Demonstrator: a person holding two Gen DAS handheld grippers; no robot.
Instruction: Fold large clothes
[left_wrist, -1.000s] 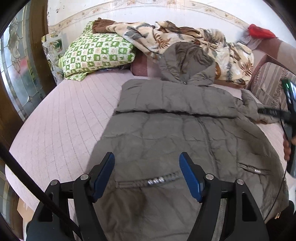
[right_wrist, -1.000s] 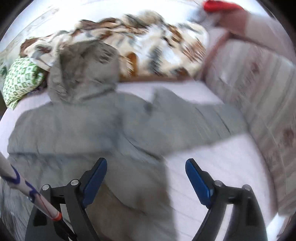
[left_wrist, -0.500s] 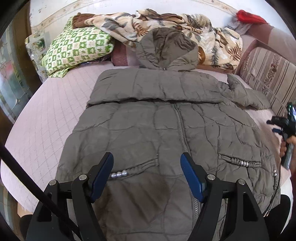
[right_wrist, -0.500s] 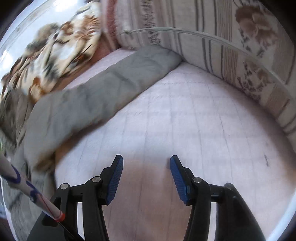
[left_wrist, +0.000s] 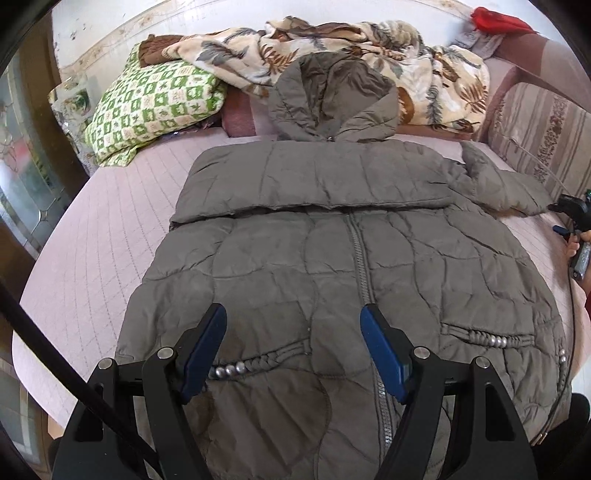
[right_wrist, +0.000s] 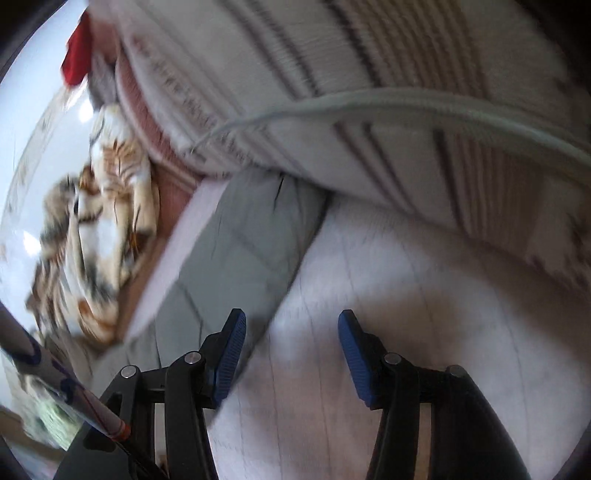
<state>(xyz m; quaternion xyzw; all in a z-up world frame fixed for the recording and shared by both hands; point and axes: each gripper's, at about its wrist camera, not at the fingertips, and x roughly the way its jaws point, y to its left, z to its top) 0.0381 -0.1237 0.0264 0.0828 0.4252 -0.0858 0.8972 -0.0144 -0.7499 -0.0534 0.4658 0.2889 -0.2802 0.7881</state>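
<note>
We see a large grey-green quilted coat (left_wrist: 332, 258) lying front-up on the pale pink quilted bed cover (left_wrist: 92, 229), zipped, its hood (left_wrist: 332, 99) at the far end against a leaf-patterned blanket (left_wrist: 369, 48). One sleeve (left_wrist: 303, 181) lies folded across the chest; the other sleeve (left_wrist: 506, 188) stretches out to the right toward a striped cushion (left_wrist: 546, 133). A green checked pillow (left_wrist: 147, 107) sits at the far left, and something red (left_wrist: 495, 20) lies at the far right corner.

Our left gripper (left_wrist: 293, 347) hangs over the near hem of the coat, its blue pads spread wide with nothing between them — we cannot tell whether they touch the fabric.

Our right gripper (right_wrist: 288, 354) is at the right side of the bed, also spread apart and empty. Its view is blurred: the outstretched sleeve (right_wrist: 240, 258) runs from the left pad away toward the striped cushion (right_wrist: 406, 92), and bare bed cover (right_wrist: 388, 277) lies between the pads. From the left view, that gripper shows at the right edge, just beyond the sleeve's cuff, with a hand (left_wrist: 574, 245) on its grip.
</note>
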